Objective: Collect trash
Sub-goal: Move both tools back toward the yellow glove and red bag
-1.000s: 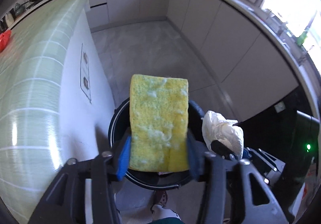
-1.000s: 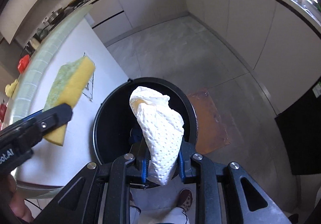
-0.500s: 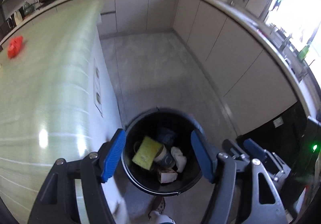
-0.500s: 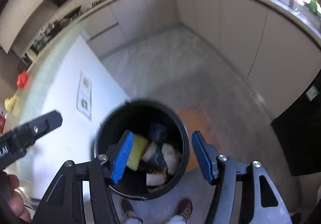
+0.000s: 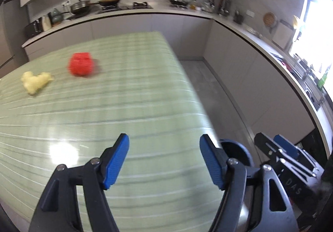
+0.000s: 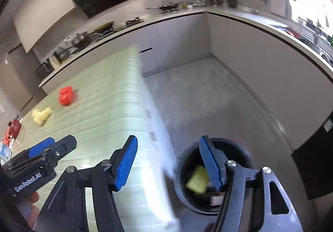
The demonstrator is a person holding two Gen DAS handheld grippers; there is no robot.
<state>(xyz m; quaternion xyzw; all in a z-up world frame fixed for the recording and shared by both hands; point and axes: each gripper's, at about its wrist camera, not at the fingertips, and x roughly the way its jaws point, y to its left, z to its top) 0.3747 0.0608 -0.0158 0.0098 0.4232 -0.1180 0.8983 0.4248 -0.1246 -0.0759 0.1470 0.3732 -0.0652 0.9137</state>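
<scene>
From the left wrist view, the left claw (image 5: 164, 158) stands wide apart, its blue pads (image 5: 116, 161) holding nothing and touching nothing. It hangs over the pale green striped tabletop (image 5: 104, 107). Far across that tabletop lie a red piece of trash (image 5: 81, 64) and, just beside it to the left, a crumpled yellow piece (image 5: 35, 82); both are blurred and well apart from the claw. To the right, past the tabletop edge, the rim of the black bin (image 5: 237, 150) shows on the grey floor (image 5: 208, 90), partly hidden behind the right-hand finger. Further right sits the other claw (image 5: 285, 150), seen from the side, with nothing in it.

From the right wrist view, the right claw (image 6: 168, 162) is also spread wide and empty, touching nothing. It sits over the tabletop's edge (image 6: 133, 107), with one finger over the tabletop and the other over the bin (image 6: 229, 148). Inside the bin lies a yellow sponge (image 6: 196, 182) among other dark scraps too blurred to name. On the tabletop, the red piece (image 6: 66, 95) and the yellow piece (image 6: 41, 115) lie near each other, well apart from both claws. The left claw (image 6: 52, 147) shows at the lower left, held by a hand (image 6: 33, 200).
</scene>
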